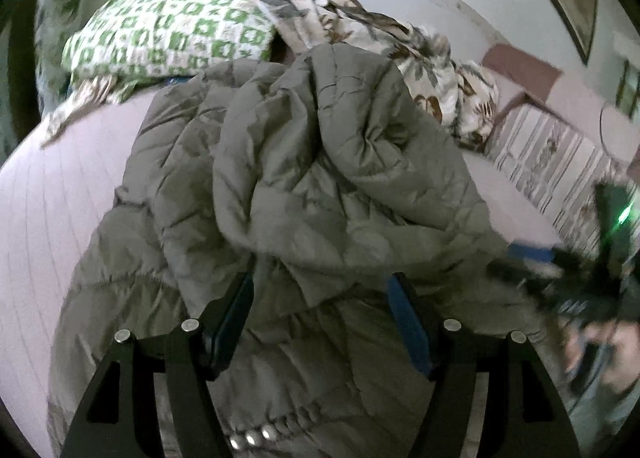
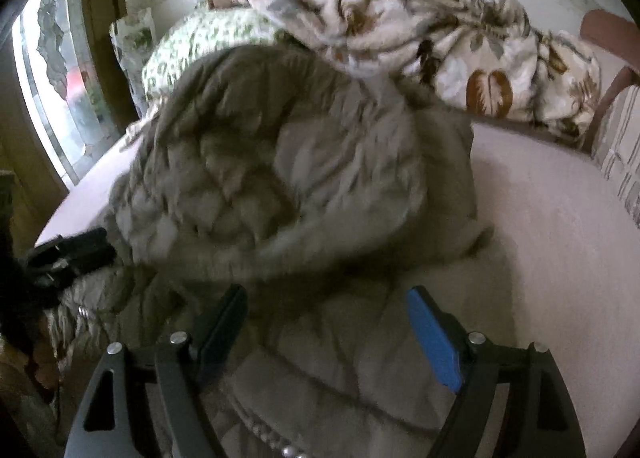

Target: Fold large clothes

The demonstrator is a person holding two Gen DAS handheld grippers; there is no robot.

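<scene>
Here's the left hand-held gripper (image 1: 320, 298) angled down over the bed (image 1: 48, 217), jaws spread wide, and nothing is pinched between them. The padded grey-green jacket (image 1: 304, 161) lies just under and beyond the fingertips (image 1: 404, 298), but the pads are not pressing on it. Over on the other side, the right hand-held gripper (image 2: 332, 322) tilts down the same way, jaws also standing apart, hovering above the jacket's lower hem (image 2: 340, 378) with no cloth caught.

The jacket sits bunched in the middle of the pale pink mattress sheet, its upper part heaped and folded over on itself, and a row of metal snaps (image 1: 252, 438) shows along the near edge. From the left camera, the right hand-held gripper appears at the far right edge (blurred), with a hand (image 1: 608, 354) wrapped round its grip. From the right camera, the left one (image 2: 68, 254) is a dark shape at the left edge, near the jacket's side.

Behind the jacket: a green-and-white patterned pillow (image 1: 168, 33) and a crumpled leaf-print blanket (image 2: 460, 49) along the wall. No labels or writing can be read anywhere.
</scene>
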